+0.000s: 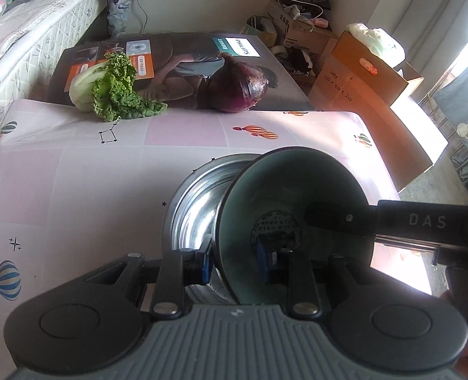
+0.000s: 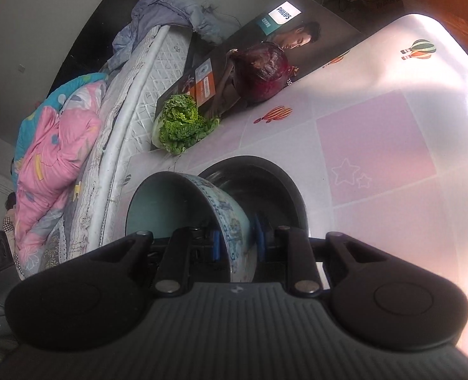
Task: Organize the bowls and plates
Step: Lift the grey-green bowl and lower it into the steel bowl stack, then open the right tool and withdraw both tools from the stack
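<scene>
A pale green ceramic bowl [image 1: 297, 190] with a blue pattern on its outside [image 2: 230, 221] is tipped on its side. It leans into a steel bowl [image 1: 195, 202] on the pink tablecloth. My left gripper [image 1: 234, 259] is shut on the ceramic bowl's near rim, one blue pad inside and one outside. My right gripper [image 2: 237, 242] is shut on the same bowl's wall from the other side. In the left wrist view its black finger [image 1: 329, 218] reaches into the bowl from the right. In the right wrist view the steel bowl [image 2: 265, 190] looks dark, just behind the ceramic one.
A leafy cabbage [image 1: 107, 91] and a red cabbage [image 1: 237, 85] lie at the table's far edge against a flat printed box [image 1: 176, 53]. A mattress [image 1: 28, 50] runs along the left. Cardboard boxes [image 1: 360, 79] stand off the right edge.
</scene>
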The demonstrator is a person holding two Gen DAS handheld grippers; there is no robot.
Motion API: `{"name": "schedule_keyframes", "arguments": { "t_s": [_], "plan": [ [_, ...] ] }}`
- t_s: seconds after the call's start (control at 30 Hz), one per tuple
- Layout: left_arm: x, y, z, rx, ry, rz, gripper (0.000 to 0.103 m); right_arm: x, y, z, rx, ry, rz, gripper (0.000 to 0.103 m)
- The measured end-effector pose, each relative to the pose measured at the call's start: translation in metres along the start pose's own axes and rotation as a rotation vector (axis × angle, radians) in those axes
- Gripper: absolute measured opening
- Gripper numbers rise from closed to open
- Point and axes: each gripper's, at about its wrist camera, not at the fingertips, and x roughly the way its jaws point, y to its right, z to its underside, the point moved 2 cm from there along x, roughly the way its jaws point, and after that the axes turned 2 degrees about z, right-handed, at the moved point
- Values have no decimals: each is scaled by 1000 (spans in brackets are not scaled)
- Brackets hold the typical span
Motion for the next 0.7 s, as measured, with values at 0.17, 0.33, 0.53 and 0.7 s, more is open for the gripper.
{"name": "schedule_keyframes", "arguments": {
  "t_s": [0.17, 0.33, 0.53, 0.7],
  "plan": [
    [12, -9, 3, -6, -19, 5, 27, 18, 1, 3, -40, 2, 74, 20],
    [5, -12, 3, -7, 2, 12, 27, 16, -1, -3, -52, 62, 84, 21],
    [-22, -21, 4, -38, 46, 29, 34, -11, -4, -9, -36, 155, 54, 29],
    [-68, -31, 19, -65, 102, 59, 52, -65, -12, 14, -43, 228, -6, 34]
  ]
}}
